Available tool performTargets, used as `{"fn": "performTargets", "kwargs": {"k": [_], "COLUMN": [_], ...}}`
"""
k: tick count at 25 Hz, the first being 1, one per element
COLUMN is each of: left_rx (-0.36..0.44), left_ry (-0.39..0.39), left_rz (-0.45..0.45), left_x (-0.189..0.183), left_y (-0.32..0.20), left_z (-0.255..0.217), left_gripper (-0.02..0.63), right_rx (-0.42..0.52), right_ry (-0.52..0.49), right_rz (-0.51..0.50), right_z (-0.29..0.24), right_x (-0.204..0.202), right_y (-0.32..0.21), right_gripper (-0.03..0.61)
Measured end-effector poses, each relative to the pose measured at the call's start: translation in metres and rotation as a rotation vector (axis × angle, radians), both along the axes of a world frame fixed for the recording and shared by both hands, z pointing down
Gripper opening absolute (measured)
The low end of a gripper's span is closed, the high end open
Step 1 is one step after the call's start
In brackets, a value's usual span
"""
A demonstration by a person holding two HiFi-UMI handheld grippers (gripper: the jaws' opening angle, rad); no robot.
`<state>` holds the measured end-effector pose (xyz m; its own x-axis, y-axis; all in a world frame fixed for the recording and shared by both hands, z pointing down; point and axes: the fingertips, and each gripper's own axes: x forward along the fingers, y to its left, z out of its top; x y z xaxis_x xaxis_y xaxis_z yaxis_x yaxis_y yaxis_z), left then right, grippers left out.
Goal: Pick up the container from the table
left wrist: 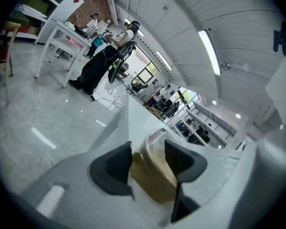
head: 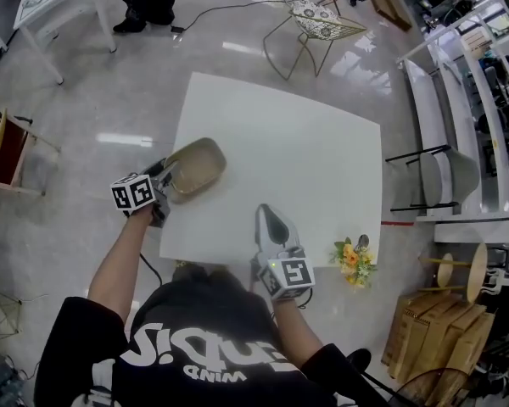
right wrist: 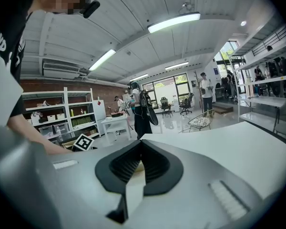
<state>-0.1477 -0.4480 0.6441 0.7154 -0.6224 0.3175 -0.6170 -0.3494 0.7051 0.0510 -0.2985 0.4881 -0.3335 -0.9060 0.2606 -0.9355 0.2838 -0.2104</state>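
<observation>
A: Since the head view comes first, where does the container sit?

B: By the worktop's left edge, toward the near left corner. It looks to be resting on the surface. The left claw reaches in from that edge and meets the container's near end. The right claw hangs over the near edge, well apart from it.

A: And the left gripper view?

B: The container's tan body and pale rim stand between the two dark pads. Both pads appear to press on it, so I read the left claw as clamped on the container's end.

A: The right gripper view?

B: Its pads are together with nothing between them. It points across the bare worktop and is idle.

A: So how far along is the job?

B: Reach and grasp look done. The lift is what remains, since nothing shows the container clear of the worktop yet. With only one end pinched, it may tip as it rises
</observation>
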Motion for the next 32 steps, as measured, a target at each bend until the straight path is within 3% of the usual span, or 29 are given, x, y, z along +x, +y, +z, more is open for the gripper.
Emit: {"fn": "performTargets", "kwargs": {"k": [21,32], "left_rx": [0.049,0.137], "left_ry": [0.032,0.026], "left_rz": [-0.004,-0.046], "left_x": [0.012,0.031], "left_y": [0.011,0.039], "left_z": [-0.039,-0.085], "left_gripper": [0.161,0.144], "right_rx": [0.009,0.02], "right_ry": [-0.001,0.011], "right_rz": [0.021,0.003], "right_z": [-0.008,-0.004], "right_x": [0.017,0.041], "right_y": [0.009,0.03], "right_gripper": [-0.002,-0.002]}}
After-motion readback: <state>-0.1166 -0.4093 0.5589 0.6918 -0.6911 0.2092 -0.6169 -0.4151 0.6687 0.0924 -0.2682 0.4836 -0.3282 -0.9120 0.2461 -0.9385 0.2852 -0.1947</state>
